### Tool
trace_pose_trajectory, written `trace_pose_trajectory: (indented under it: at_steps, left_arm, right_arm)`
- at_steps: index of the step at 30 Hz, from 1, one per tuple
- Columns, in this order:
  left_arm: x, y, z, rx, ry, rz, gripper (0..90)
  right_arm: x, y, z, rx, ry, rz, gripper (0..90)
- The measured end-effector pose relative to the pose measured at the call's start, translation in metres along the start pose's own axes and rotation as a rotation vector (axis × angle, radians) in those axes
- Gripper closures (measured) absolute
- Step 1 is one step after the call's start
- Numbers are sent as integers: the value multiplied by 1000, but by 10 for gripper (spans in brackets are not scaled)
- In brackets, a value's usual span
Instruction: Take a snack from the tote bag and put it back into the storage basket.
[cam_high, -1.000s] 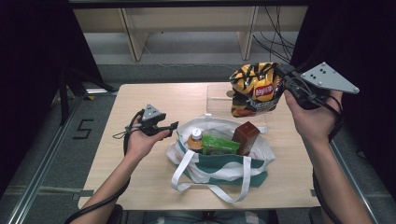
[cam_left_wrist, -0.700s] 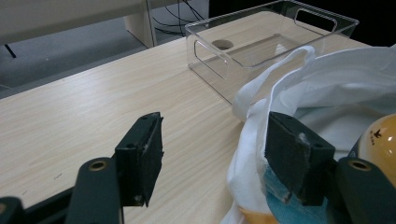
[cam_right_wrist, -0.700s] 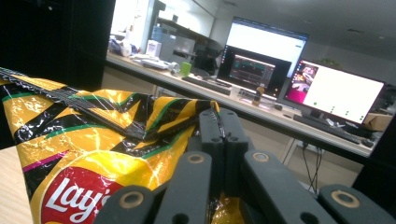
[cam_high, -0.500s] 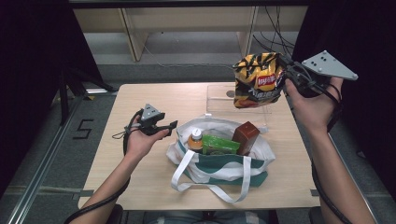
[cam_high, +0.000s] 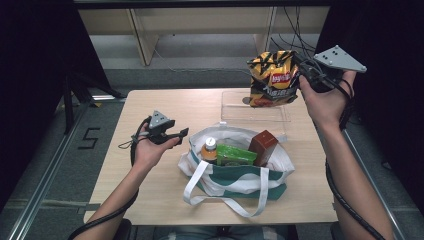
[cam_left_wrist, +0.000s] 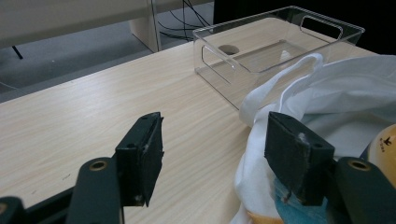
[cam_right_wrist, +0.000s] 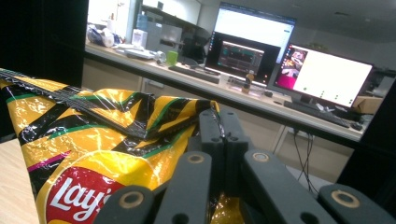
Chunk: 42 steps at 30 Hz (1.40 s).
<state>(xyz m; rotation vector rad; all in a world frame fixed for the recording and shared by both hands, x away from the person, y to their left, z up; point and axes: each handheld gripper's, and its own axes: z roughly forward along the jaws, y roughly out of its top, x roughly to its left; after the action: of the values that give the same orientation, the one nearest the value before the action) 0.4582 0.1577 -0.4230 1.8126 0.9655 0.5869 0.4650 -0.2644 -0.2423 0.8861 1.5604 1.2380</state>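
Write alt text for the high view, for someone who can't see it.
The right gripper holds a yellow chip bag in the air above a clear bin on a wooden table. The left gripper rests open beside a white tote bag of groceries.

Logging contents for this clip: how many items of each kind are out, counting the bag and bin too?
Chip bags: 1, the Lay's bag held in the right gripper
Bottles: 1, orange-capped bottle
Green packets: 1
Brown boxes: 1
Tote bags: 1
Clear bins: 1
Total: 6
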Motion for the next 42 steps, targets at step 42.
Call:
trace_pose_trajectory:
  at_steps: [42]
  left_arm:
    - [1, 0, 0, -24, -7, 3, 367]
  right_arm:
    - [-12, -41, 73, 142, -45, 78, 900]
